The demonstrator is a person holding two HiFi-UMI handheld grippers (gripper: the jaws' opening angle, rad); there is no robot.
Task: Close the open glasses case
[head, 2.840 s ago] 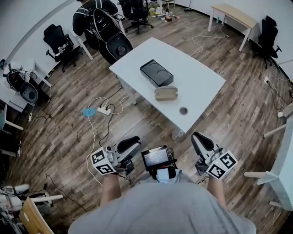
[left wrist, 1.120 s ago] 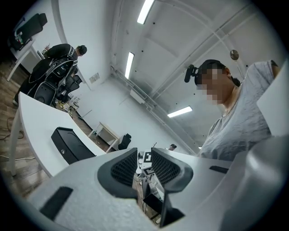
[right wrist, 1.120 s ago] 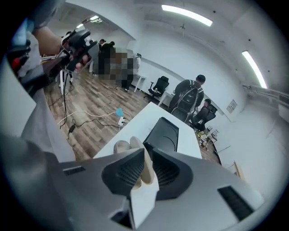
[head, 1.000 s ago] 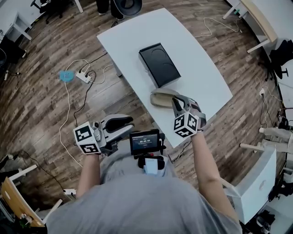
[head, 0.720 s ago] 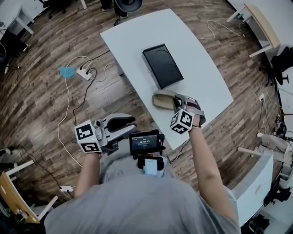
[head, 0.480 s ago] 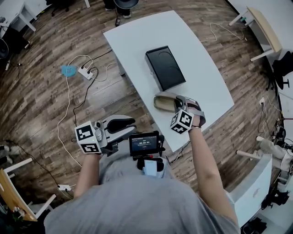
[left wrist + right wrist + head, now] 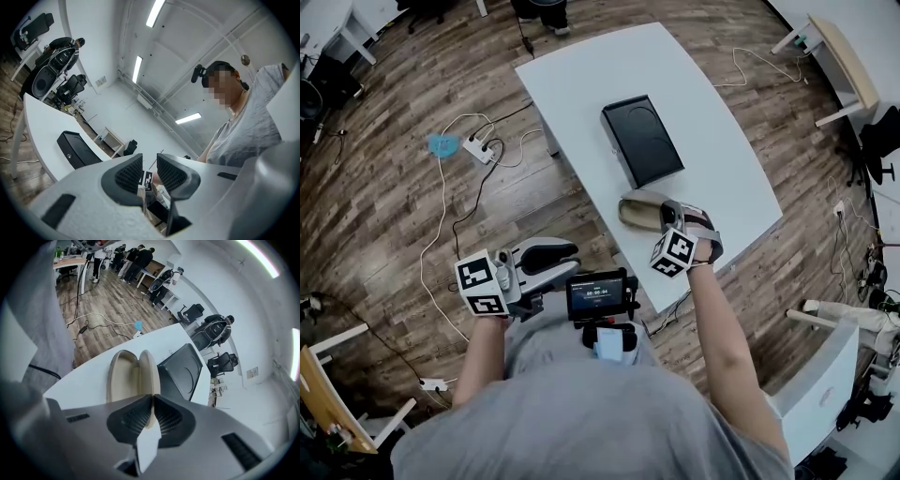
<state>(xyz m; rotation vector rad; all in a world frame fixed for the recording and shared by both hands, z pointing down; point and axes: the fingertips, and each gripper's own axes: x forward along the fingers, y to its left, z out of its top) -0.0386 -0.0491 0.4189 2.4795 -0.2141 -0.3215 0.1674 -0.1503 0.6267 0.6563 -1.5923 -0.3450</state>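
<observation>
A black box point(image 7: 642, 141) is lying mid-frame on a white table point(image 7: 581, 66), with a power strip point(image 7: 476, 148) resting on the wood floor point(image 7: 384, 216) at upper left and people point(image 7: 136, 258) standing at the top of the right gripper view. Just below the box, near the table's lower edge, the case point(image 7: 637, 210) is sitting open, its beige lining showing. The right gripper point(image 7: 669, 212), on an outstretched arm point(image 7: 712, 319), is clenching the case's raised lid edge. The left gripper point(image 7: 570, 258) is hanging low beside a small screen point(image 7: 598, 293), jaws slightly parted, gripping nothing.
</observation>
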